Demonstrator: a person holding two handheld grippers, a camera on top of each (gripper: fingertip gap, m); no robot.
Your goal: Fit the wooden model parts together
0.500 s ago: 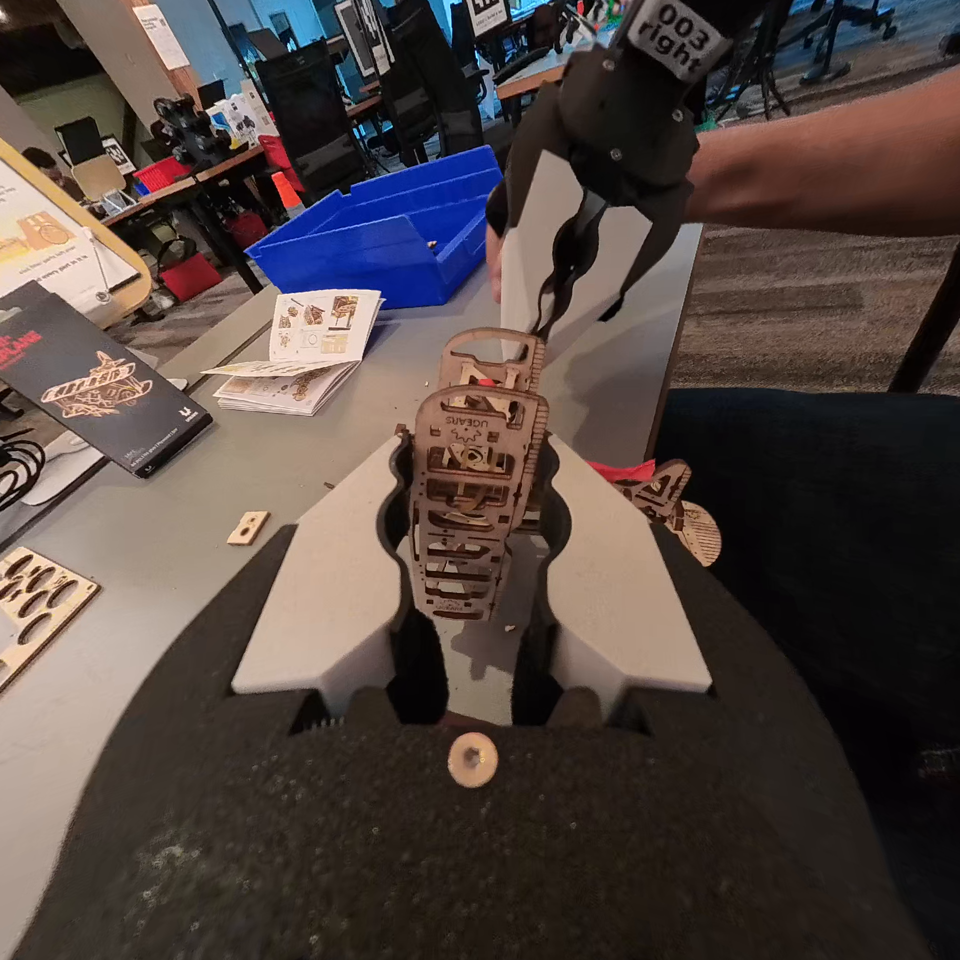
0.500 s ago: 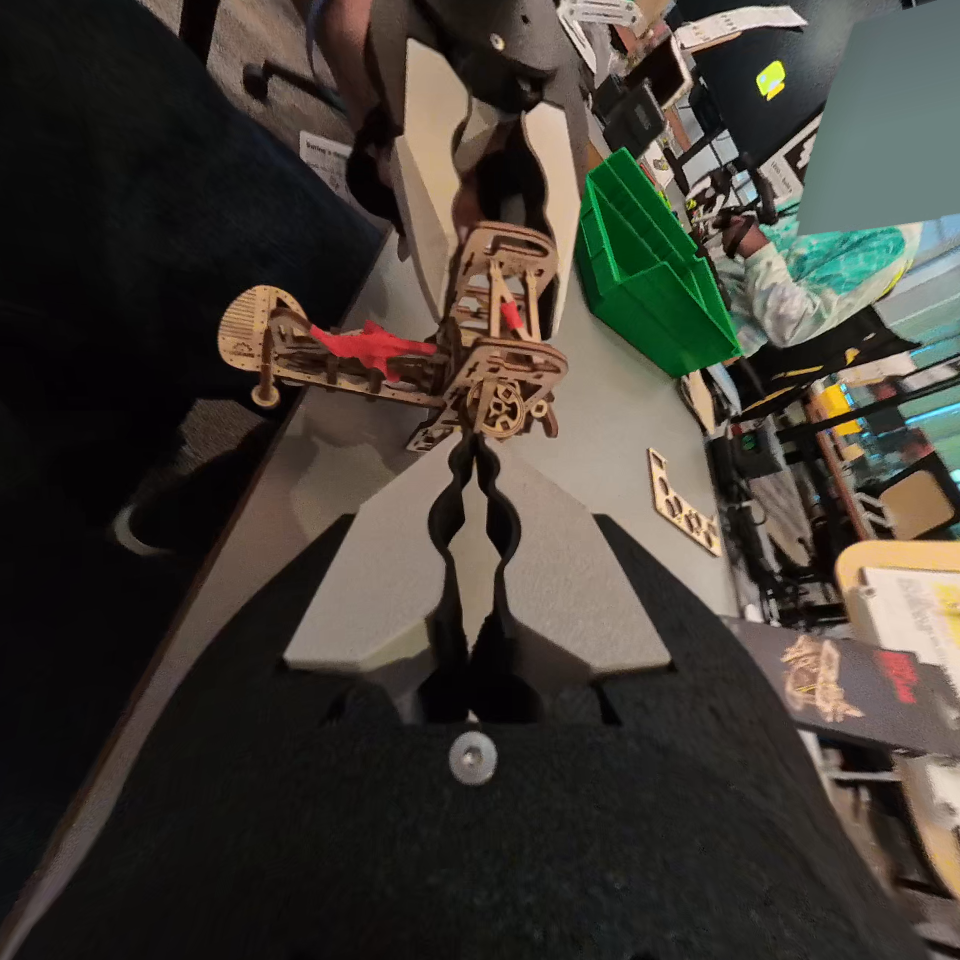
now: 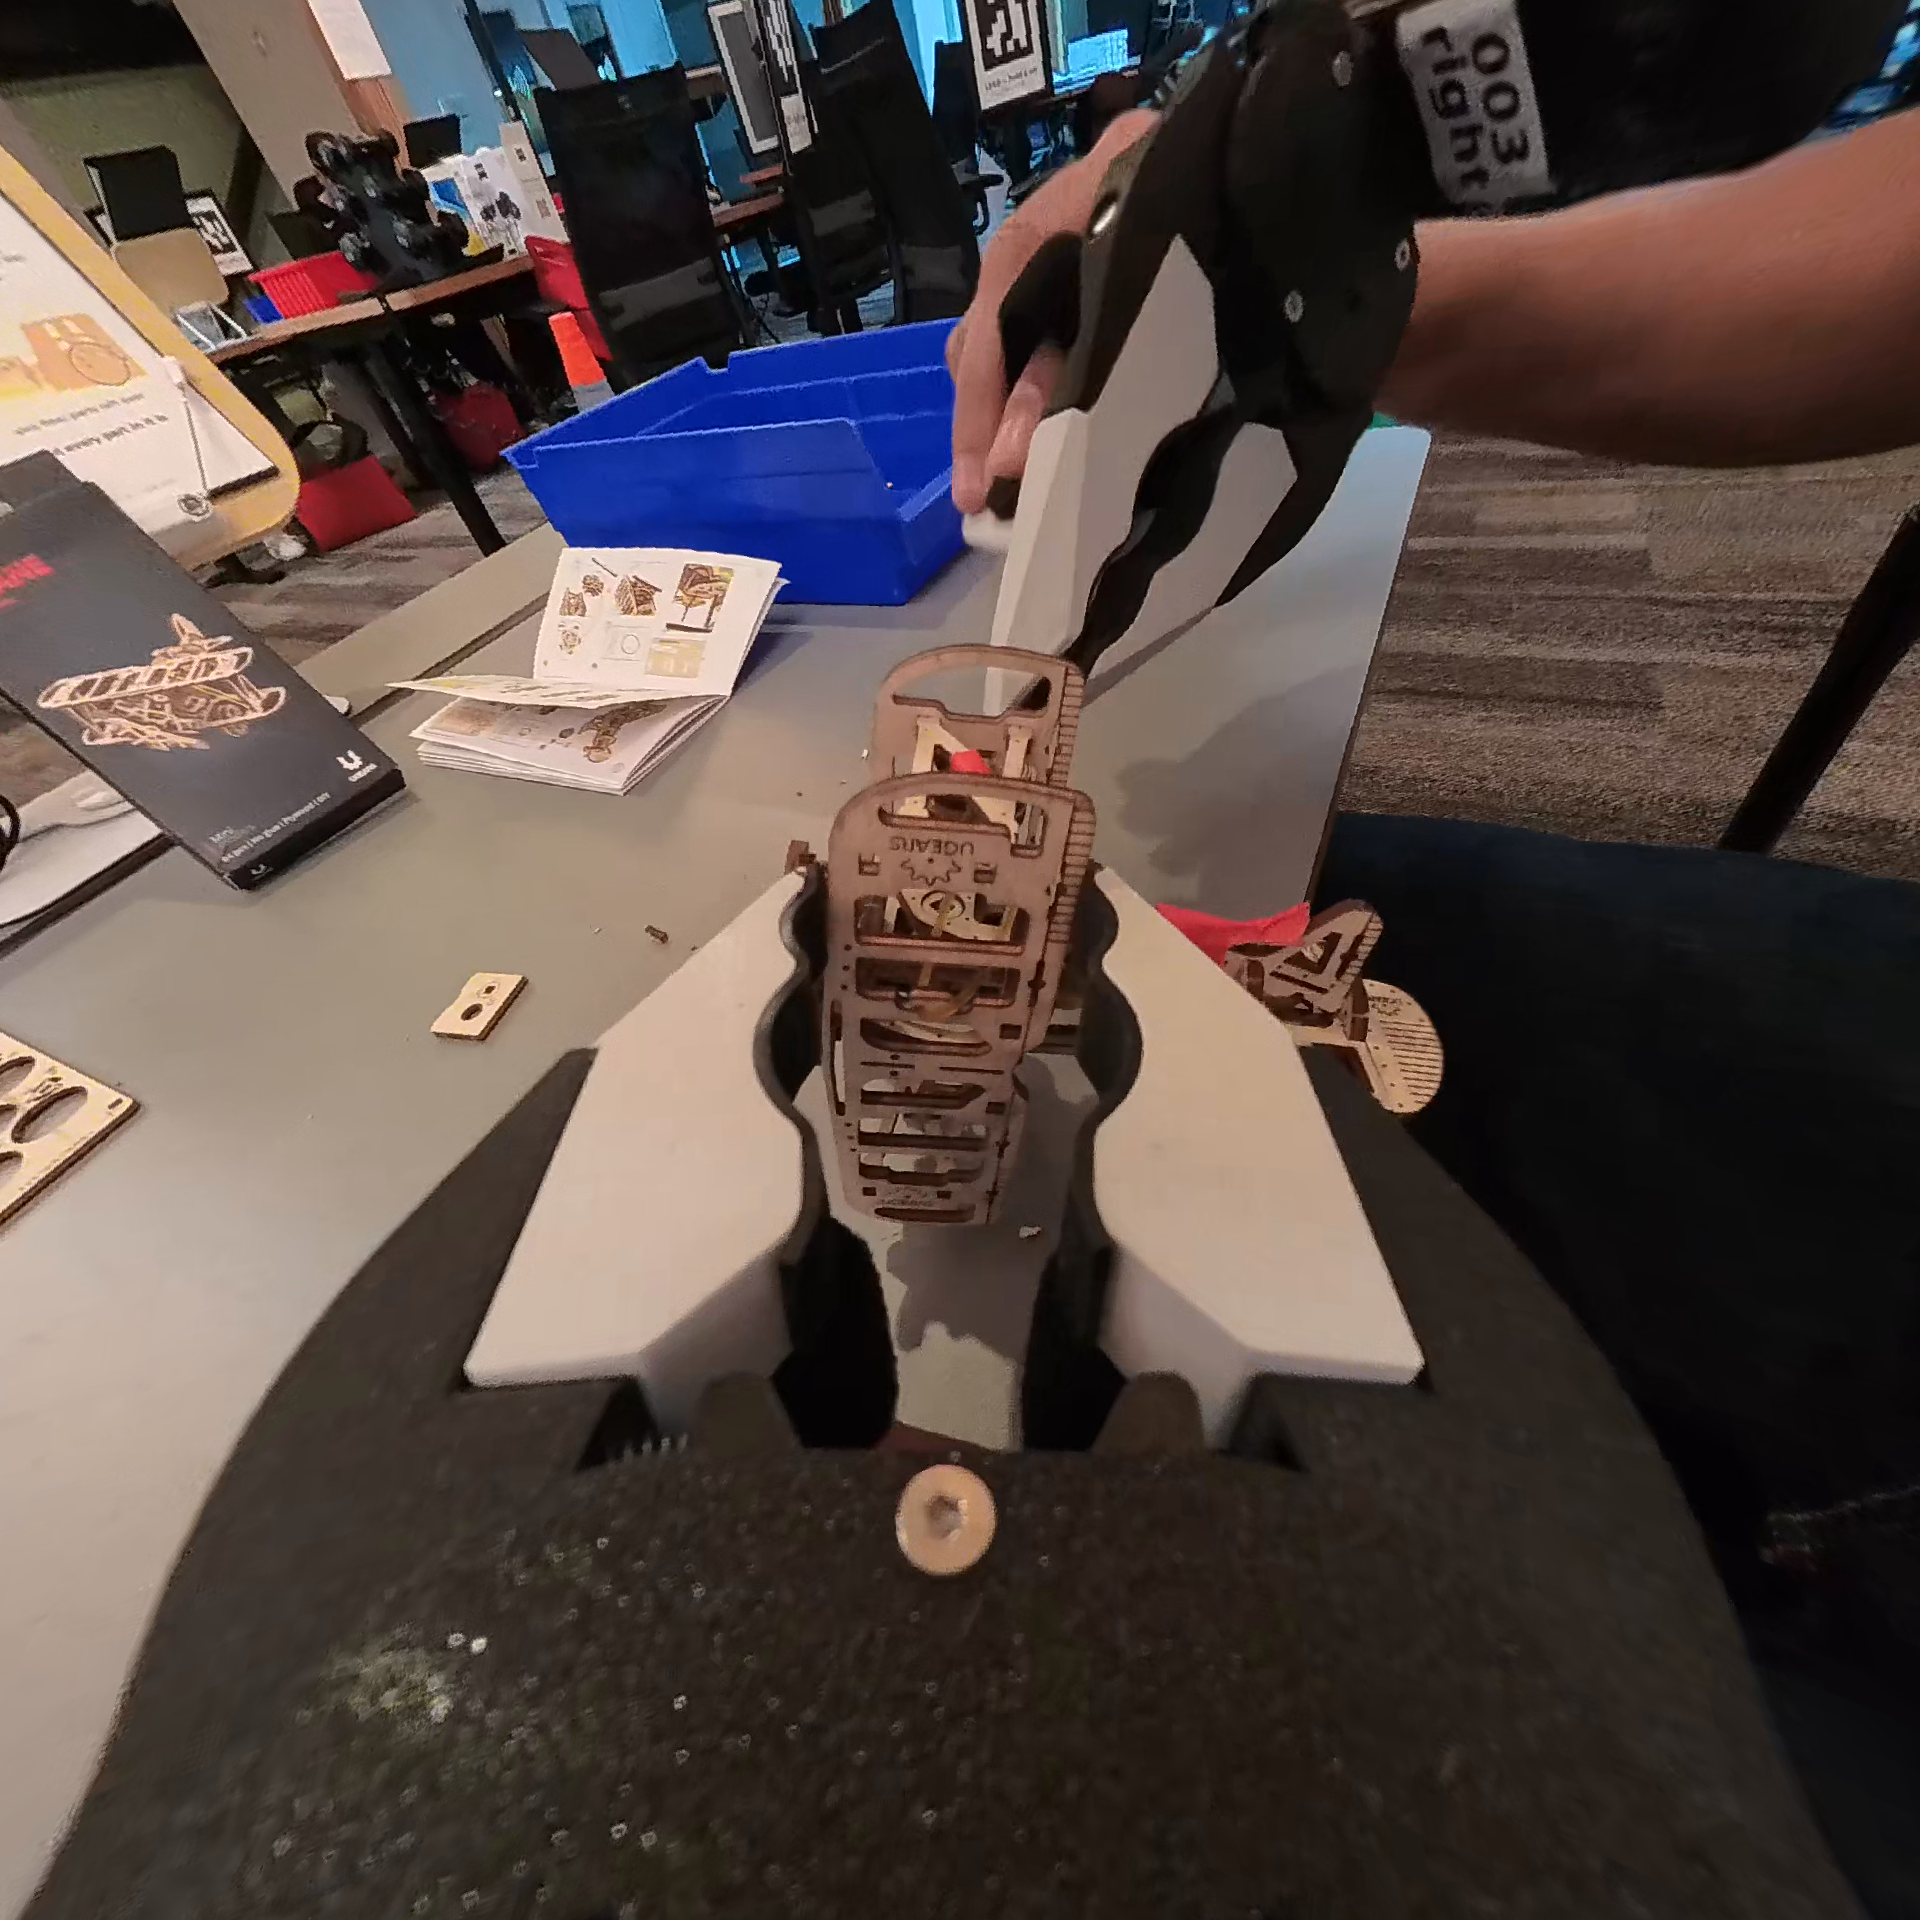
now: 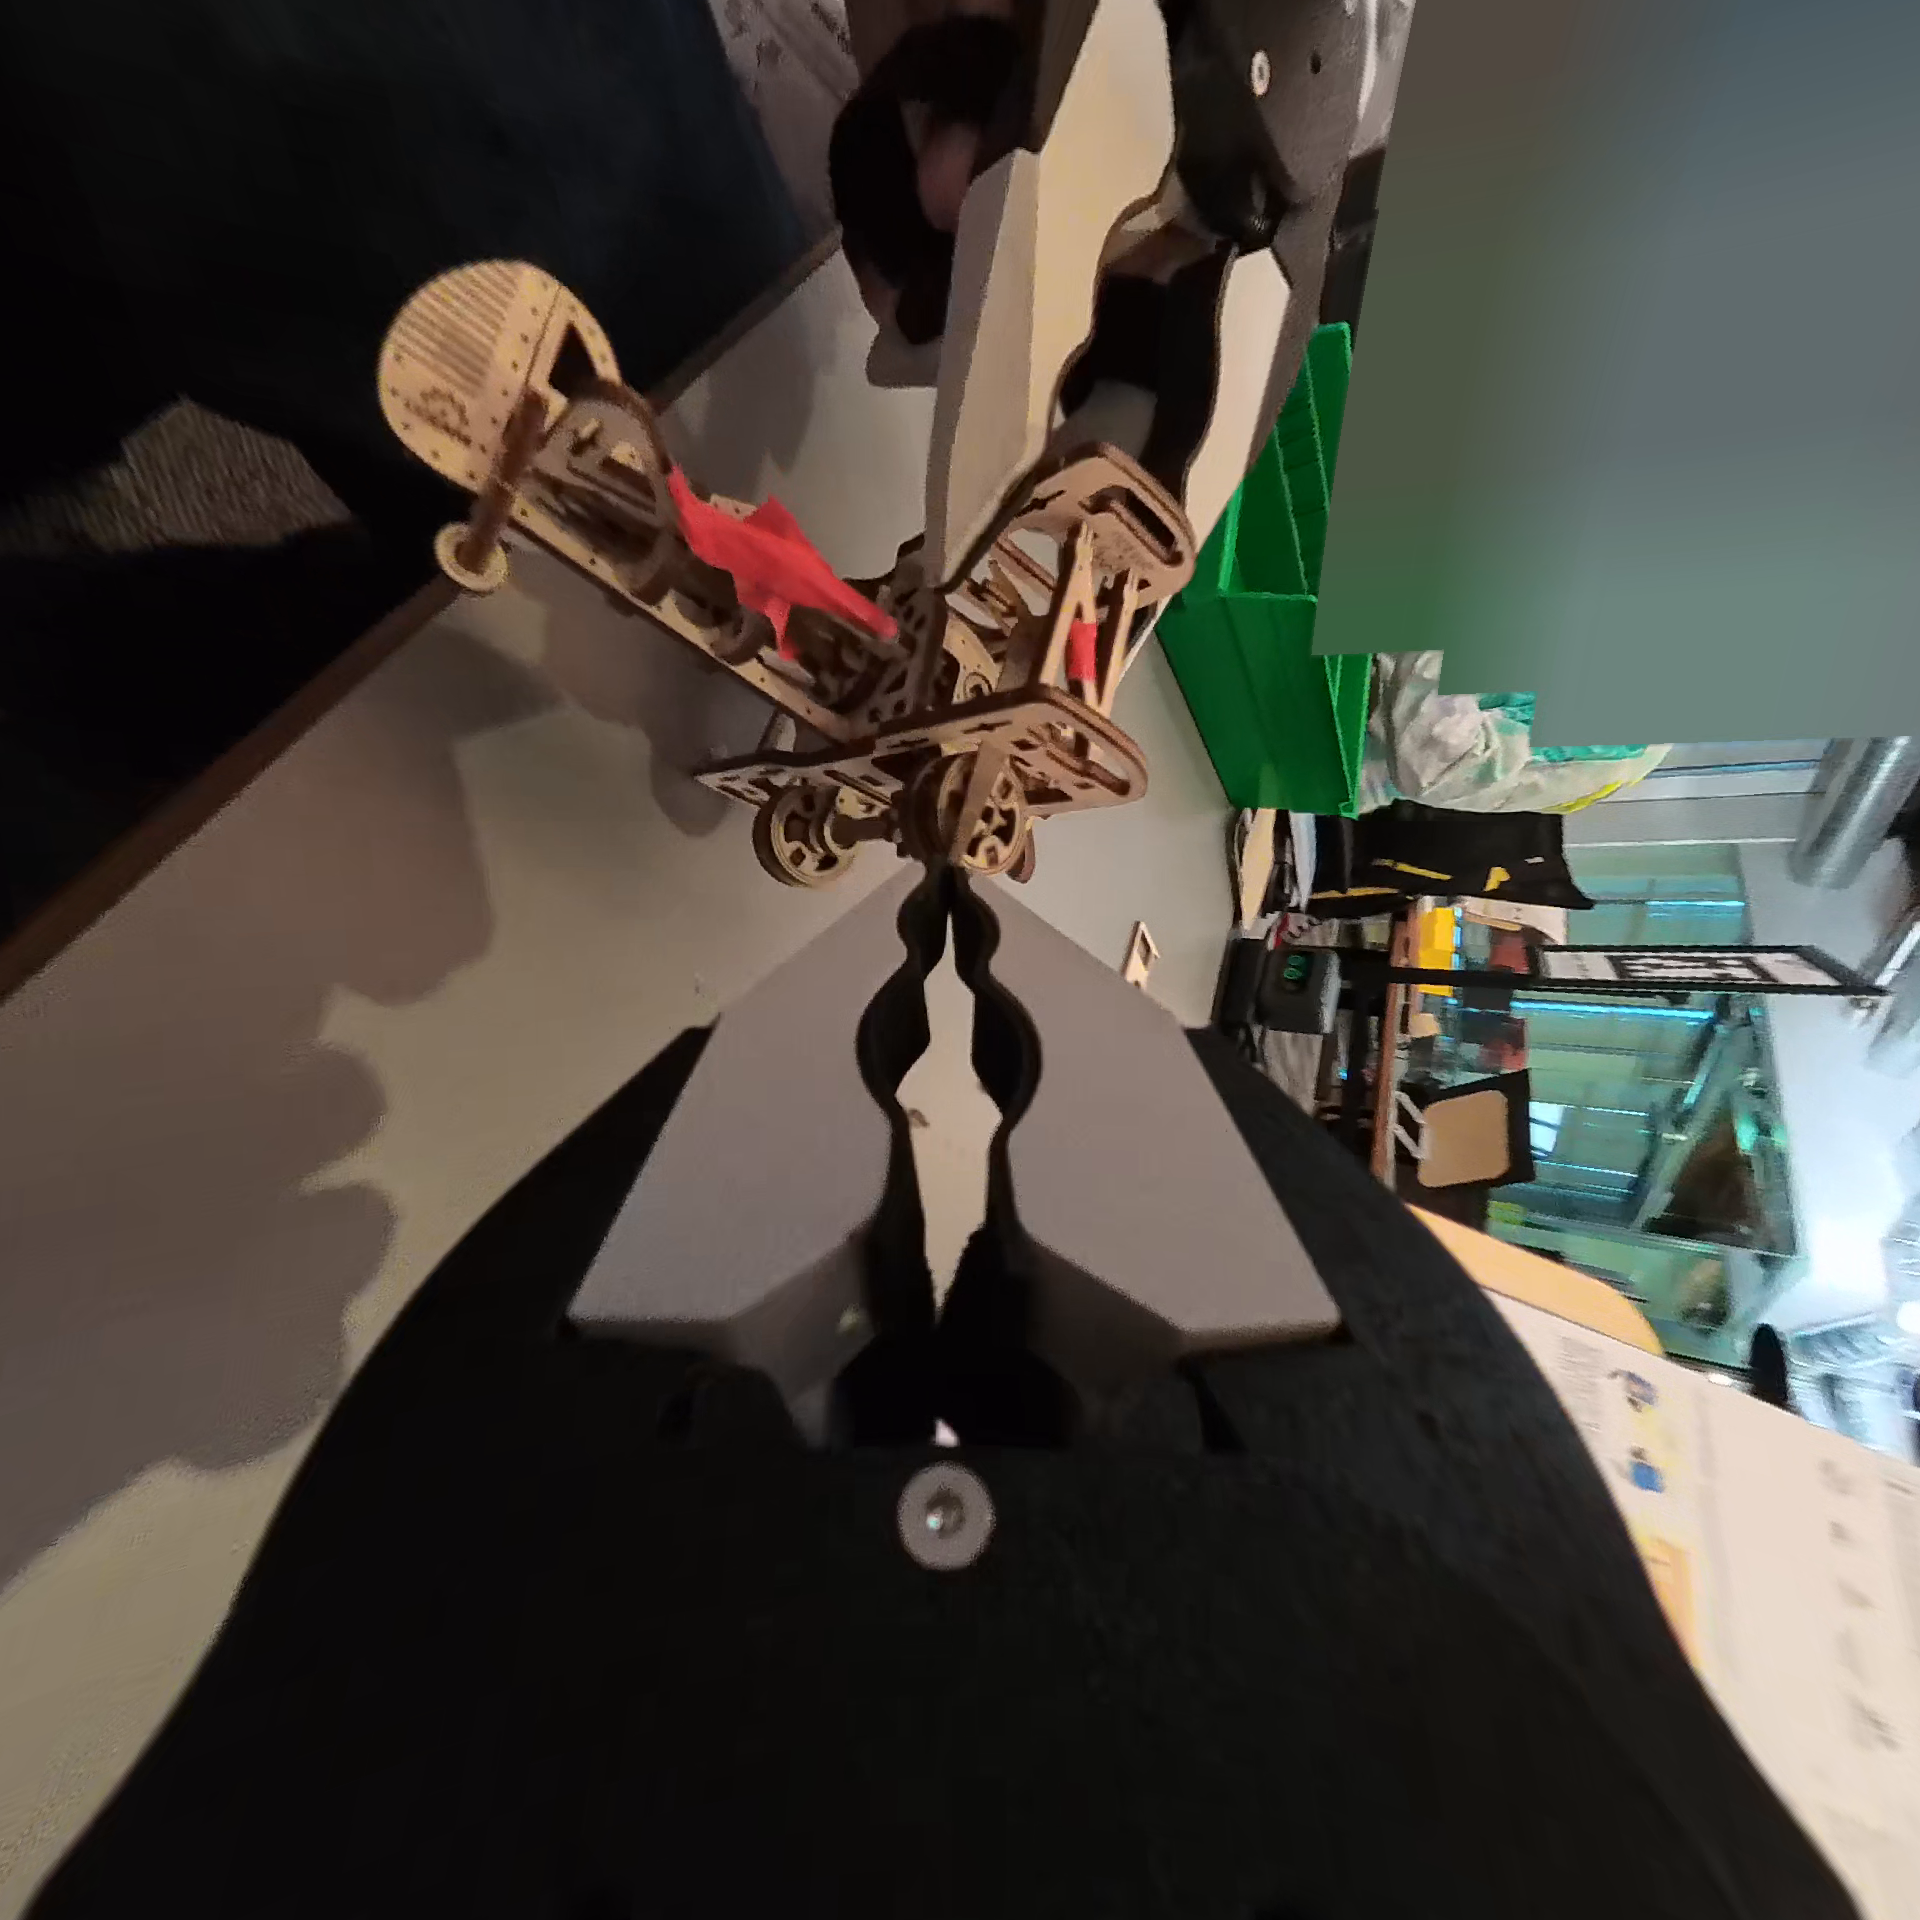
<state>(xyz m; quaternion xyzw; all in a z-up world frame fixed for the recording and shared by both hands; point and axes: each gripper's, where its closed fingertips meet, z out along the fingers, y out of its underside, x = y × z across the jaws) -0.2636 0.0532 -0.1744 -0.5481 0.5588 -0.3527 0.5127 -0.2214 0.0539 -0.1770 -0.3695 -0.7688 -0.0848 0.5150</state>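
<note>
Near-finished pale laser-cut wooden biplane model [image 3: 951, 997] w/ red scarf, wings, wheels, tail fitted; left gripper [image 3: 951, 1039] pinches its wings, right gripper [image 4: 940, 883] jaws pressed together under it.

— Any lettering on the wooden model [image 3: 940, 997]?

— Engraved across the near wing, upside down.

— Elsewhere?

— White label [image 3: 1475, 104] with printed characters, wrapped round the body of the right claw [image 3: 1078, 652]. Dark box [image 3: 177, 717] with a printed title and logo, left on the counter [image 3: 312, 1039]. Open booklet [image 3: 623, 665] just beyond, print too small to read. Lettered poster board [image 3: 83, 364] far left. Square black-and-white marker signs [image 3: 1013, 47] far off. Green digits on a small display [image 4: 1294, 971], too blurred to read.
</note>
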